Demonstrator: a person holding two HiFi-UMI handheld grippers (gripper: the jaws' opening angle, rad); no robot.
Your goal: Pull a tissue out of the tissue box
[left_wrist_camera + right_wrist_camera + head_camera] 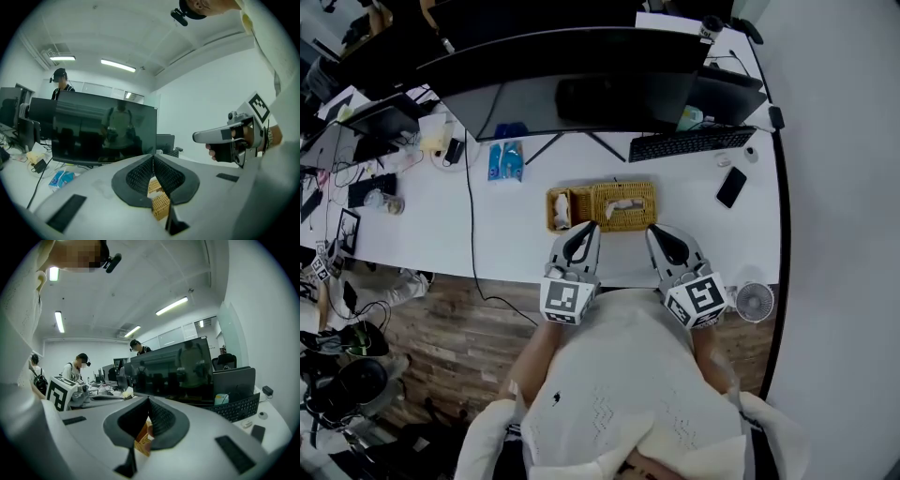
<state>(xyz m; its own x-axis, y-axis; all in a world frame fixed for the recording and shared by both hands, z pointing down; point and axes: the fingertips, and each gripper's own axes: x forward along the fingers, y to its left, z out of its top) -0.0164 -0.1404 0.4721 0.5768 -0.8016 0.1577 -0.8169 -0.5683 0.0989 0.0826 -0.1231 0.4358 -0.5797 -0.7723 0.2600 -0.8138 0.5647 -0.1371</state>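
The woven yellow tissue box stands on the white desk, with a bit of white tissue showing in its top slot. My left gripper hangs just in front of the box's left end, jaws shut and empty. My right gripper hovers off the box's right front corner, also shut on nothing. In the left gripper view the closed jaws hide most of the box; the right gripper shows beside them. Only a sliver of the box shows below the closed jaws in the right gripper view.
A smaller woven basket adjoins the box on its left. Behind stand a wide monitor, a keyboard, a phone and blue packets. A small fan sits at the desk's right front edge.
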